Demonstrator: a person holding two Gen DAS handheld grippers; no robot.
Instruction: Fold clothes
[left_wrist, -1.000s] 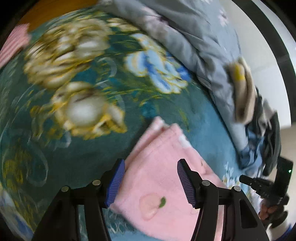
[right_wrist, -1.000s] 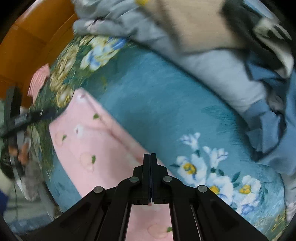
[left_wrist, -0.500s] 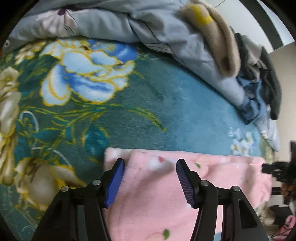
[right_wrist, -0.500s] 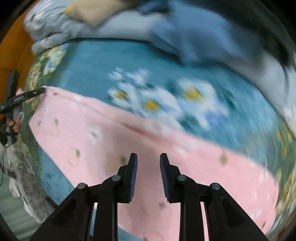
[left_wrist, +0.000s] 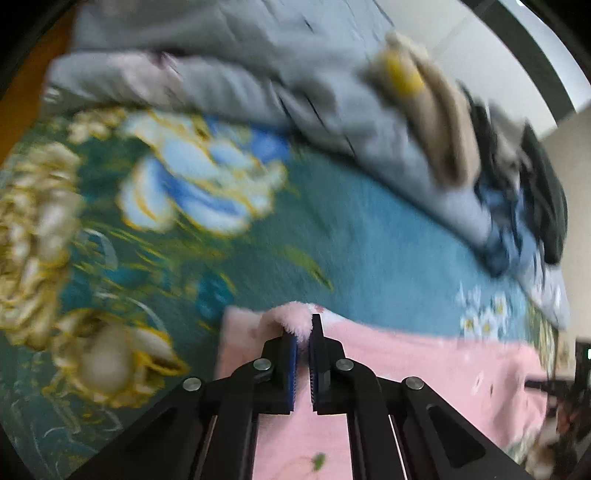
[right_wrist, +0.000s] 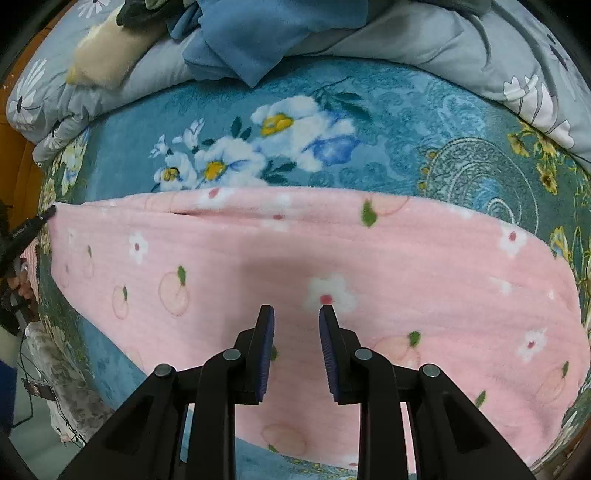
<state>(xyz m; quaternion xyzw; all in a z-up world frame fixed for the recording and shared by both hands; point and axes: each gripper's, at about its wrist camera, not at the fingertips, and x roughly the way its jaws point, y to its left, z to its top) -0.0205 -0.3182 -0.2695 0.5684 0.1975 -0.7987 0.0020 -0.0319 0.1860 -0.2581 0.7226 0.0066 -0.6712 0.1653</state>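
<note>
A pink fleece garment (right_wrist: 332, 258) printed with peaches and small flowers lies spread across a teal floral blanket (right_wrist: 388, 110). In the left wrist view my left gripper (left_wrist: 302, 325) is shut on a bunched tuft at the far edge of the pink garment (left_wrist: 424, 365), near its left corner. In the right wrist view my right gripper (right_wrist: 296, 314) hovers open over the garment's middle, with nothing between its fingers. The left gripper's black tip (right_wrist: 46, 214) touches the garment's far-left corner there.
A rolled grey floral quilt (right_wrist: 461, 44) borders the blanket's far side, with blue cloth (right_wrist: 243, 40), a beige garment (right_wrist: 99, 55) and dark clothes (left_wrist: 543, 206) piled on it. An orange wooden bed frame (right_wrist: 22, 162) shows at left. A hand (right_wrist: 20, 284) and floor are beyond the bed's left edge.
My left gripper has shut on the pink garment's far edge. My right gripper has opened wider and its view has steadied over the garment's middle.
</note>
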